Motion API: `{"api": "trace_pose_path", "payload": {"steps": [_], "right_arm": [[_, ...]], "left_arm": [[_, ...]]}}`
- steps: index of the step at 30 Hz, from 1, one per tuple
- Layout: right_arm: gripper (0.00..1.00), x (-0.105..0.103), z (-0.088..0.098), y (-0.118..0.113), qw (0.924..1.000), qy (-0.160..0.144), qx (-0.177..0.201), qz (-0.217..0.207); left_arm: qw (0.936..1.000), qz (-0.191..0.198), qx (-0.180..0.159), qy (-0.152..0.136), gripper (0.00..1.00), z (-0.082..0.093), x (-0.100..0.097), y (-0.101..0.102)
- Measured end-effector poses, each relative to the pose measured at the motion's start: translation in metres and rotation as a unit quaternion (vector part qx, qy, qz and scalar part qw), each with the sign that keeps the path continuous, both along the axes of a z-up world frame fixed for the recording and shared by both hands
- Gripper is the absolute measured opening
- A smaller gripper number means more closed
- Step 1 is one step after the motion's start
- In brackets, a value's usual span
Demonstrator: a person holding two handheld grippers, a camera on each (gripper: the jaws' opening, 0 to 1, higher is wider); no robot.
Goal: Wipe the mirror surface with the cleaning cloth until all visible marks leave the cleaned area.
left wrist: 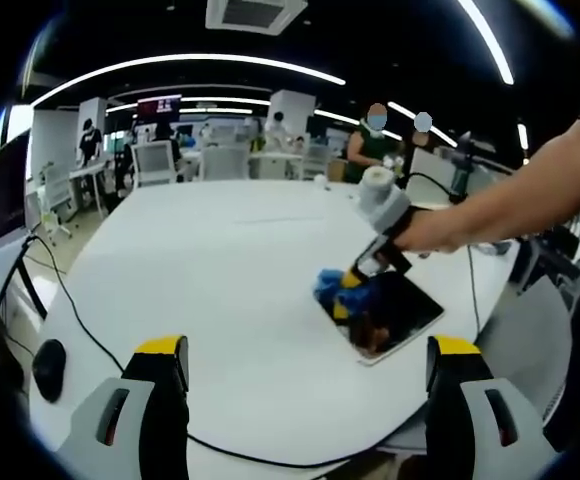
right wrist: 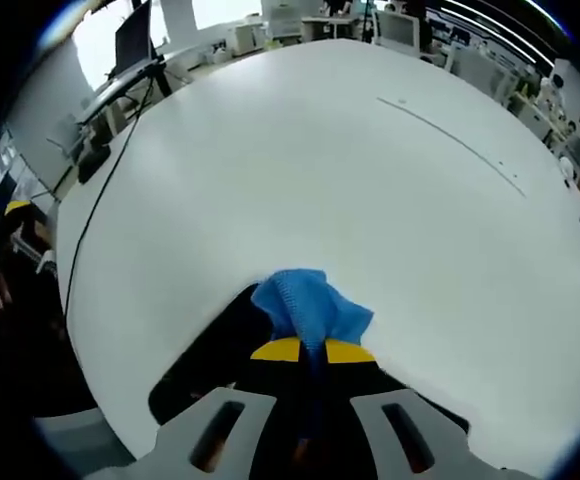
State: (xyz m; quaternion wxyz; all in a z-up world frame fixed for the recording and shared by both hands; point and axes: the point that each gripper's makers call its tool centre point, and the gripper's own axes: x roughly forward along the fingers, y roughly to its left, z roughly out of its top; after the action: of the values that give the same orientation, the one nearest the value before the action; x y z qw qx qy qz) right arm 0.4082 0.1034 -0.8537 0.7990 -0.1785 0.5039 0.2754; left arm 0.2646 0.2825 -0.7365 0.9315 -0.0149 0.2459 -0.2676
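A dark mirror [left wrist: 400,315] with a pale frame lies flat on the white table [left wrist: 230,290], right of middle in the left gripper view. A blue cleaning cloth [left wrist: 342,290] rests on its near-left corner, pinched by my right gripper [left wrist: 348,285], which a person's arm brings in from the right. In the right gripper view my right gripper [right wrist: 313,352] is shut on the blue cloth [right wrist: 310,305], pressed over the mirror [right wrist: 205,365]. My left gripper [left wrist: 310,365] hangs open above the table's near edge, well short of the mirror.
A black cable [left wrist: 80,320] runs along the table's left and near edges. A second black cable [right wrist: 105,190] crosses the table's left side in the right gripper view. Desks, chairs and people stand beyond the far edge. A thin seam [right wrist: 450,140] crosses the tabletop.
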Motion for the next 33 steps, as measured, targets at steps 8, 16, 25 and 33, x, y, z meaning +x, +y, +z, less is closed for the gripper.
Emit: {"api": "trace_pose_path", "payload": {"steps": [8,16,25,33], "right_arm": [[0.01,-0.011,0.000,-0.002,1.0000,0.000,-0.004,0.000],[0.00,-0.021,0.001,-0.001,0.9999,-0.007,-0.008,0.006],[0.01,-0.042,0.001,-0.002,0.9999,-0.003,-0.004,0.010],[0.01,-0.056,0.000,-0.001,0.9999,0.000,-0.001,0.017]], "left_arm": [[1.0000,0.000,0.000,-0.002,0.99,0.001,-0.003,0.001],[0.9999,-0.003,0.006,-0.008,0.99,0.001,-0.004,0.003],[0.9996,0.012,0.012,-0.023,0.99,0.007,-0.007,0.002],[0.9998,0.011,0.007,-0.017,0.99,0.002,-0.018,-0.006]]}}
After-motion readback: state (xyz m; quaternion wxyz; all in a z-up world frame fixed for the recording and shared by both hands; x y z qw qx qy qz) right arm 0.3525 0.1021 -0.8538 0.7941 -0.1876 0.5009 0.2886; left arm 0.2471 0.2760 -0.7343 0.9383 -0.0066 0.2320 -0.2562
